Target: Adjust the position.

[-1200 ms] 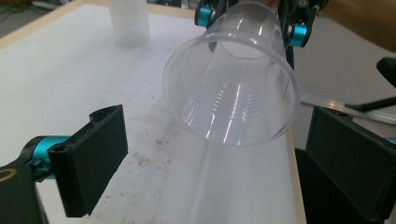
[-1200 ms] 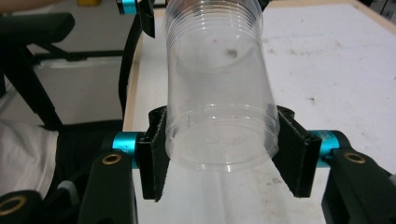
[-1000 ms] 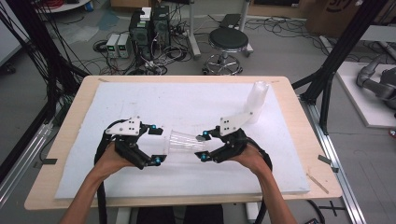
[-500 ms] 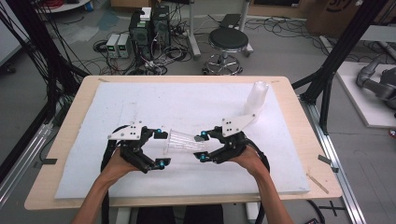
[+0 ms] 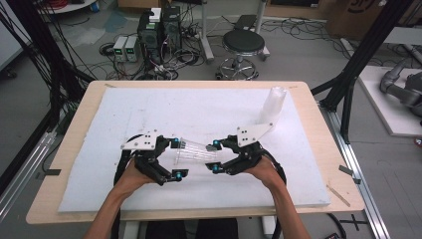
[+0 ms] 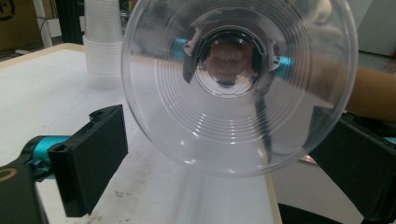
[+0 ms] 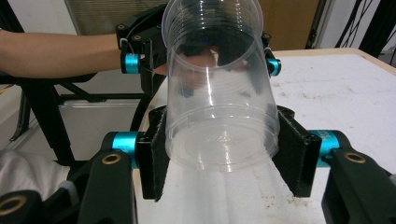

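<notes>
A clear plastic cup (image 5: 196,152) lies on its side in the air between my two grippers, just above the white foam board (image 5: 149,107). My right gripper (image 5: 216,156) is shut on the cup's base end; in the right gripper view (image 7: 224,154) both black pads press the cup (image 7: 215,93) near its bottom. My left gripper (image 5: 179,158) stands open around the wide mouth. In the left gripper view (image 6: 222,161) the cup's mouth (image 6: 233,84) faces the camera and the left jaw stands clear of the rim.
A tall stack of clear cups (image 5: 273,104) stands at the board's far right, also in the left gripper view (image 6: 100,46). The wooden table edge (image 5: 318,149) runs around the board. A stool (image 5: 243,45) and computer boxes (image 5: 159,27) sit on the floor beyond.
The left gripper has shifted slightly at the cup's mouth. The right gripper and the cup have held still.
</notes>
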Tool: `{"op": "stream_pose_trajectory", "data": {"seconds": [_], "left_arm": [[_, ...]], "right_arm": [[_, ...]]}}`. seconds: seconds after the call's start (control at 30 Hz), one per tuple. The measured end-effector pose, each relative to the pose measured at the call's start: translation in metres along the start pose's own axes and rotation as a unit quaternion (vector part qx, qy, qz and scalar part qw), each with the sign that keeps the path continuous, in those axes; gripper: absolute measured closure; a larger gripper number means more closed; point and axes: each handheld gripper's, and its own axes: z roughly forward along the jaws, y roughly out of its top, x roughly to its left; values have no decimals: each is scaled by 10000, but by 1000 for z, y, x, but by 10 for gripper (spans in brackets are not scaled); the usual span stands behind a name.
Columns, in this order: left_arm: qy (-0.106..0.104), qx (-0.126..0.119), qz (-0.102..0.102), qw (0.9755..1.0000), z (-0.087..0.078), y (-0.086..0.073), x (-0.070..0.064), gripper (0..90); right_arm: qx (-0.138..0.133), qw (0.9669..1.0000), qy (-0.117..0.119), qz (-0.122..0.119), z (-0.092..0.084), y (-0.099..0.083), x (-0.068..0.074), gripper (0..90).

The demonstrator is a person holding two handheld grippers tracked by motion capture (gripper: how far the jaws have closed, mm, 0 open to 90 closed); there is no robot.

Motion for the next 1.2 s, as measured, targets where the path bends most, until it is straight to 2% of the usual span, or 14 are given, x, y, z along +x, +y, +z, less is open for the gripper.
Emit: {"op": "stream_pose_trajectory", "data": {"seconds": [0.5,1.0,1.2], "left_arm": [[-130,-295,-125,9994,10,1,-1,58],[-275,-543,-147,9980,12,2,-1,140],[-318,-538,-114,9980,12,3,-1,172]], "right_arm": [[-93,9999,44,-36,0,0,0,431],[-158,9998,64,-61,0,-1,0,431],[-202,9997,96,-22,1,-3,1,431]]}}
